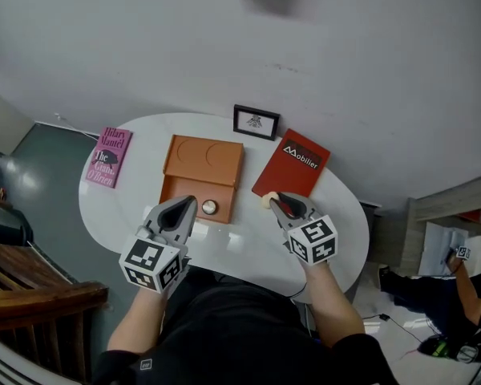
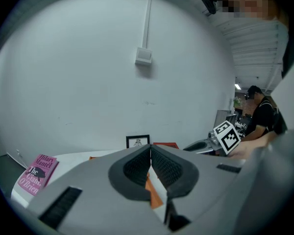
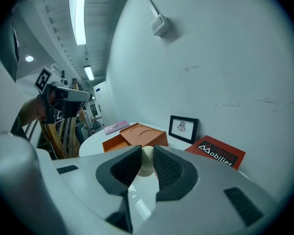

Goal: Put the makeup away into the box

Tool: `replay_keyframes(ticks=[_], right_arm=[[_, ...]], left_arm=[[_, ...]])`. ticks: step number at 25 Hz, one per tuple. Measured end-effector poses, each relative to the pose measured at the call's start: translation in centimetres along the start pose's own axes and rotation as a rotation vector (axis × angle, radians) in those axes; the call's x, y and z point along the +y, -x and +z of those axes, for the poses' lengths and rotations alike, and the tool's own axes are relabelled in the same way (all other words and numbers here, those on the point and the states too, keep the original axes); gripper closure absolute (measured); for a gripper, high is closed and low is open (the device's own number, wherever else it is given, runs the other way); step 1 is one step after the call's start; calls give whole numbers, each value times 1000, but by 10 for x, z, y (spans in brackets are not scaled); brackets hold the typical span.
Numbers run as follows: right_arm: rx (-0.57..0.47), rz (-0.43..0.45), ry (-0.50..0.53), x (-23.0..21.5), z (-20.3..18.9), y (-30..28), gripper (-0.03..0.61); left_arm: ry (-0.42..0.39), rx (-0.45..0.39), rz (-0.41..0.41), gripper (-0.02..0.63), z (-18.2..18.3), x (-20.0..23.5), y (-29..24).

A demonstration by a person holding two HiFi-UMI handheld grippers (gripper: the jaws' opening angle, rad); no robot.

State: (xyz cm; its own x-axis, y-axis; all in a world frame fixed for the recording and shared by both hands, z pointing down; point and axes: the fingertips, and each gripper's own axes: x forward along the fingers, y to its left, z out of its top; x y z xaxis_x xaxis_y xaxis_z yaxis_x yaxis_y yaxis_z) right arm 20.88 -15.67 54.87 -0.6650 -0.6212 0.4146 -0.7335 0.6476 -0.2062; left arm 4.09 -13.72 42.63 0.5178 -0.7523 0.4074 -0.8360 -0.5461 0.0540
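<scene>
1. The right gripper [image 3: 147, 156] is clamped on a cream, egg-shaped makeup sponge [image 3: 146, 164]. It holds the sponge over the white table [image 1: 144, 147], just right of the orange box [image 1: 176, 189].
2. The left gripper [image 2: 150, 154] has its jaws pressed together, empty (it is by the box's front edge).
3. A small round compact [image 1: 210, 207] lies in the box's open tray, near its front right corner.

Orange box [image 1: 202, 163], cream makeup sponge [image 3: 147, 161], red book [image 1: 293, 167], pink book [image 1: 106, 157], white table [image 1: 120, 208], black-framed picture [image 1: 256, 122].
</scene>
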Motion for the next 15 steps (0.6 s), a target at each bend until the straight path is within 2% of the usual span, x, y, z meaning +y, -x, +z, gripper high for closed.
replay_keyframes(ticks=[7, 15], right_arm=[[-43, -63, 1, 27, 36, -19, 489], [-84, -127, 59, 96, 100, -78, 488]], left_arm=[[-20, -42, -57, 600, 0, 50, 19], [-11, -76, -114, 600, -13, 149, 59]])
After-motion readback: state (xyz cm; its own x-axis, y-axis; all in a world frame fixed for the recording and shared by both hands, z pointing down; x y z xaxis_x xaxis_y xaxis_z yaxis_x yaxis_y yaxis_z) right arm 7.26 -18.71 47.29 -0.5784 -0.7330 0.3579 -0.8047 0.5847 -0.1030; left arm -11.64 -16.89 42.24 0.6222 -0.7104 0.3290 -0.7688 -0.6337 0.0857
